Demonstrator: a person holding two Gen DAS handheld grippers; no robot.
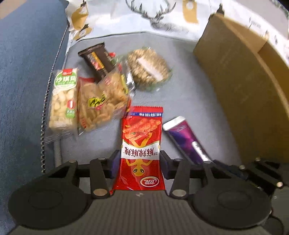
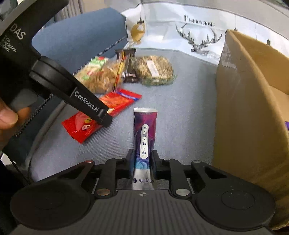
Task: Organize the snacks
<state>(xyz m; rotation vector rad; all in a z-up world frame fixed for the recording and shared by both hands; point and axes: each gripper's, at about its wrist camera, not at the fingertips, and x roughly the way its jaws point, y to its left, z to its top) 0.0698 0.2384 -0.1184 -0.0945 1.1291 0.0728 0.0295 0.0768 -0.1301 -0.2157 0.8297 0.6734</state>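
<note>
A red snack packet [image 1: 141,130] lies lengthwise on the grey fabric, and my left gripper [image 1: 140,162] is shut on it, with a finger against each long edge. From the right wrist view the same red packet [image 2: 115,103] lies flat under the left gripper's fingertip [image 2: 103,117]. My right gripper [image 2: 143,159] is shut on a slim purple sachet [image 2: 145,126] that points away from the camera. That purple sachet [image 1: 184,137] lies just right of the red packet. An open cardboard box [image 2: 243,108] stands to the right.
A pile of snacks lies behind: a green-labelled pack [image 1: 63,101], a biscuit bag [image 1: 103,101], a dark bar [image 1: 99,59] and a round crisp cake [image 1: 148,66]. A deer-print cloth [image 1: 153,14] hangs at the back, a blue cushion [image 1: 21,72] is at left. A thumb [image 2: 7,115] shows.
</note>
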